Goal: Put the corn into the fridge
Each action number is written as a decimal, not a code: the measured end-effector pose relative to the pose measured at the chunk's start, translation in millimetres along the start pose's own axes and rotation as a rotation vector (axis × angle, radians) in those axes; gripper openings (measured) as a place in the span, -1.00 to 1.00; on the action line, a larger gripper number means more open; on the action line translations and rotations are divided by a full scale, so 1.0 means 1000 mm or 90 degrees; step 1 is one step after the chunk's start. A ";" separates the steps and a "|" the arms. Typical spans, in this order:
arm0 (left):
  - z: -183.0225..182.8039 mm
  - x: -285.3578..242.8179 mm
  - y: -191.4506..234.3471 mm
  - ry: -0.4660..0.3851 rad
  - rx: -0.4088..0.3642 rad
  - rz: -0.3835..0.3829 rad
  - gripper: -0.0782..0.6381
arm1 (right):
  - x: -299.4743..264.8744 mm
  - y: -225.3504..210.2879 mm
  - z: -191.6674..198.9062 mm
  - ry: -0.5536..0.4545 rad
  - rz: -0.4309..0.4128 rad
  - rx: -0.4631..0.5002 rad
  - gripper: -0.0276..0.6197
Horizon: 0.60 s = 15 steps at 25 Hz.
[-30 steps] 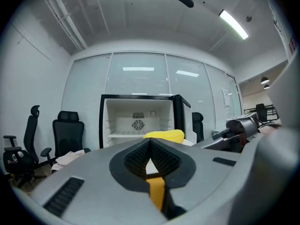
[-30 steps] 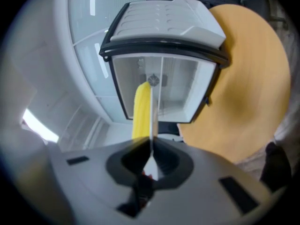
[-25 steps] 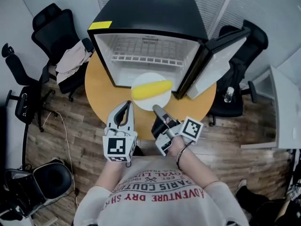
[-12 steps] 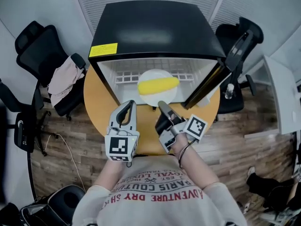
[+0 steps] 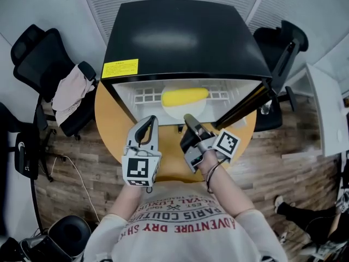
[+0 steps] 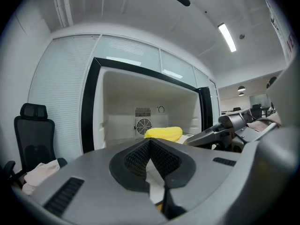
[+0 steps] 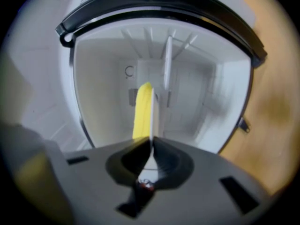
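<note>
A yellow corn cob [image 5: 185,96] lies on a white plate [image 5: 182,110], just inside the open fridge [image 5: 185,37] on its floor level. My right gripper [image 5: 189,120] is shut on the plate's near rim. In the right gripper view the plate [image 7: 152,118] shows edge-on between the jaws of the right gripper [image 7: 151,142], with the corn [image 7: 142,110] to its left. My left gripper [image 5: 148,123] hangs shut and empty left of the plate, over the table. In the left gripper view that gripper [image 6: 150,142] faces the corn [image 6: 163,133] in the white fridge interior.
The fridge door [image 5: 256,97] stands open to the right. The fridge sits on a round wooden table [image 5: 112,119]. A wire shelf [image 5: 144,95] runs above the plate. Office chairs [image 5: 32,53] stand left, one draped with clothes [image 5: 68,94], and another chair [image 5: 286,40] stands right.
The plate with the corn has travelled forward from the fridge's mouth to inside it, carried by my right gripper. My left gripper has kept its place.
</note>
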<state>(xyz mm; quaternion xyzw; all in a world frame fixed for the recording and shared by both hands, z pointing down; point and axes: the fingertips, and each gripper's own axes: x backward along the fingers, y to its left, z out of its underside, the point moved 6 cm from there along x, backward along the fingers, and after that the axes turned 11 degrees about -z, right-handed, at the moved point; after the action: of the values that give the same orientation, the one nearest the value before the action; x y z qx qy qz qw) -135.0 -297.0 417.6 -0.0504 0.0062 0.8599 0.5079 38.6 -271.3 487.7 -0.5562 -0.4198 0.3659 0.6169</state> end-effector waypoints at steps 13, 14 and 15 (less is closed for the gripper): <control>0.005 -0.024 -0.002 0.022 0.010 -0.020 -0.71 | -0.024 -0.011 -0.013 0.012 0.014 -0.025 -0.79; 0.005 -0.025 -0.002 0.024 0.008 -0.020 -0.71 | -0.025 -0.012 -0.014 0.011 0.015 -0.026 -0.79; 0.006 -0.027 -0.001 0.025 0.008 -0.021 -0.71 | -0.028 -0.012 -0.014 0.010 0.016 -0.027 -0.79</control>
<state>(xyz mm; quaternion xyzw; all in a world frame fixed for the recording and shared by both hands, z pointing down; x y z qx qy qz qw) -121.7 -319.4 425.6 -0.0641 0.0204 0.8501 0.5223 41.1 -303.7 496.3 -0.5769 -0.4157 0.3605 0.6037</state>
